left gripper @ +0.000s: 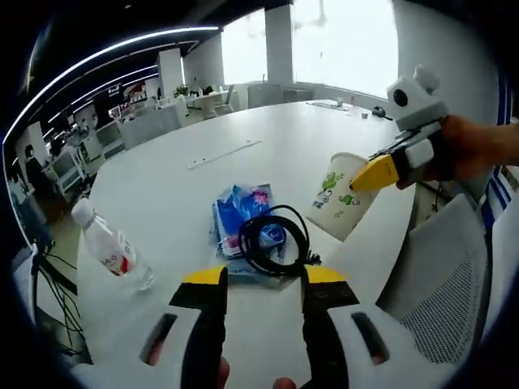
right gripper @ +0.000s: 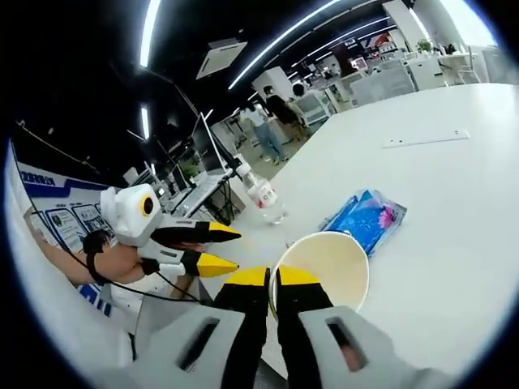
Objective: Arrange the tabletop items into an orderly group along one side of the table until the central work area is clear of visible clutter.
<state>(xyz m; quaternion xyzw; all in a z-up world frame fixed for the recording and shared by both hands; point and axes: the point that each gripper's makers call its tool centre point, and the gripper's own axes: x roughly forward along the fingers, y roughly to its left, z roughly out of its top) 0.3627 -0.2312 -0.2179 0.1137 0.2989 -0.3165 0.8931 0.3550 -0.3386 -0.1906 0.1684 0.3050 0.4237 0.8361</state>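
My right gripper [right gripper: 272, 279] is shut on the rim of a white paper cup [right gripper: 324, 263] with green print. The cup [left gripper: 339, 201] hangs tilted near the table's right edge, with the right gripper [left gripper: 375, 173] and the hand holding it coming in from the right. My left gripper [left gripper: 263, 277] is open, its jaws apart just short of a coiled black cable [left gripper: 274, 237]. The cable lies on a blue snack packet [left gripper: 242, 217]. A clear water bottle [left gripper: 111, 250] with a red label lies at the left. The left gripper [right gripper: 231, 248] also appears open beside the cup.
The round white table [left gripper: 243, 138] carries a thin white strip [left gripper: 224, 154] further back. A mesh chair [left gripper: 454, 292] stands close at the right. Desks, chairs and people fill the office beyond. The packet [right gripper: 366, 219] and bottle [right gripper: 261, 194] lie past the cup.
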